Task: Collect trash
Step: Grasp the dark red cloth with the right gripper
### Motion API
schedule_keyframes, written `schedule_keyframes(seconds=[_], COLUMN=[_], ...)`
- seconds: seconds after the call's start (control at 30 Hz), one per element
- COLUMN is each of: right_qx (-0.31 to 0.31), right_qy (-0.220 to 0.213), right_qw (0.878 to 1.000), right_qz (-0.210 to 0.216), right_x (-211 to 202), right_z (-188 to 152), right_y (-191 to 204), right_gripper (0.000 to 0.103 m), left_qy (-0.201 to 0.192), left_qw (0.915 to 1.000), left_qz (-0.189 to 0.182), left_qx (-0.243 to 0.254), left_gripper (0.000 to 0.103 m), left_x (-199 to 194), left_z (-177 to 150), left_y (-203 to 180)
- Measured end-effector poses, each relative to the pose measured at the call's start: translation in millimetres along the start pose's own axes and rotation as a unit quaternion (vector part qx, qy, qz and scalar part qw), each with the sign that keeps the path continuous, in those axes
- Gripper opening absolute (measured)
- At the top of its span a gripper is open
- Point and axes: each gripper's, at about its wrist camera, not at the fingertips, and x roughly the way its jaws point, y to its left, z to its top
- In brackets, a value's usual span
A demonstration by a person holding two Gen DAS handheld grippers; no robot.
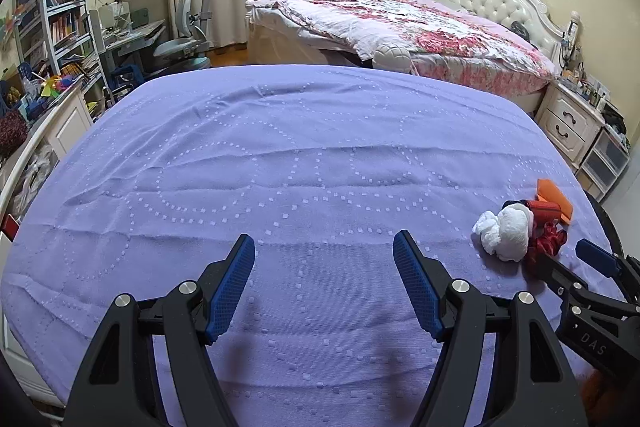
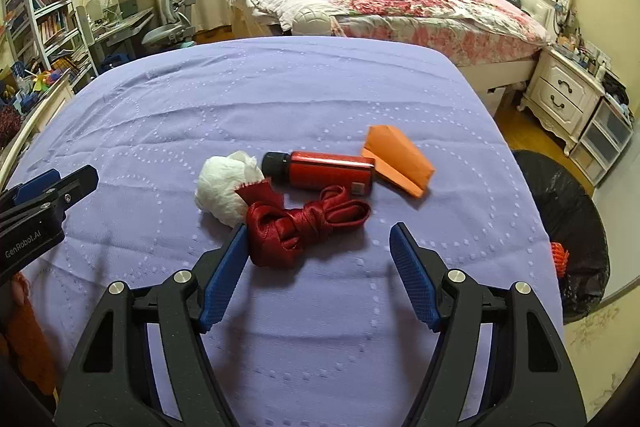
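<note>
On the purple cloth lie a crumpled white tissue, a red bottle with a black cap, a folded orange paper and a knotted red ribbon. My right gripper is open, just short of the ribbon, its left pad beside the ribbon's left end. My left gripper is open and empty over bare cloth, left of the pile. The tissue, bottle, orange paper and ribbon also show in the left wrist view.
A bin lined with a black bag stands on the floor right of the table, with something orange-red at its rim. A bed is behind, a nightstand to the right, a desk and shelves to the left.
</note>
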Motion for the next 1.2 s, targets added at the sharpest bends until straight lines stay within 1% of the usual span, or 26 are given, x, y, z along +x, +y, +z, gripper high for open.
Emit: schedule_keyframes(seconds=[0.13, 0.43, 0.6, 0.77, 0.9, 1.03, 1.1, 1.2], right_qx=[0.008, 0.04, 0.048, 0.055, 0.051, 0.049, 0.046, 0.047], right_qy=[0.005, 0.017, 0.012, -0.005, -0.013, -0.007, 0.003, 0.012], right_qw=[1.0, 0.998, 0.998, 0.998, 0.998, 0.999, 0.999, 0.999], right_qz=[-0.011, -0.033, -0.037, -0.023, -0.017, -0.013, -0.017, -0.016], right_x=[-1, -3, -12, -22, -16, -1, 8, 10], right_z=[-5, -16, -16, -7, 5, 12, 12, 9], right_y=[-12, -47, -55, -55, -47, -40, -37, -38], right_gripper=[0.07, 0.07, 0.07, 0.07, 0.07, 0.07, 0.07, 0.064], left_qy=[0.003, 0.006, 0.005, 0.005, 0.005, 0.005, 0.006, 0.007], left_qw=[1.0, 0.9998, 0.9997, 0.9996, 0.9996, 0.9996, 0.9995, 0.9994], left_qz=[-0.007, -0.012, -0.015, -0.019, -0.021, -0.022, -0.024, -0.028], left_qx=[0.003, 0.012, 0.016, 0.019, 0.018, 0.018, 0.019, 0.021], left_gripper=[0.07, 0.07, 0.07, 0.07, 0.07, 0.07, 0.07, 0.07], left_x=[1, 2, 2, 2, 2, 2, 2, 4], left_z=[-2, -3, -3, -3, -4, -4, -4, -4], left_y=[-2, -9, -14, -17, -17, -20, -21, -24])
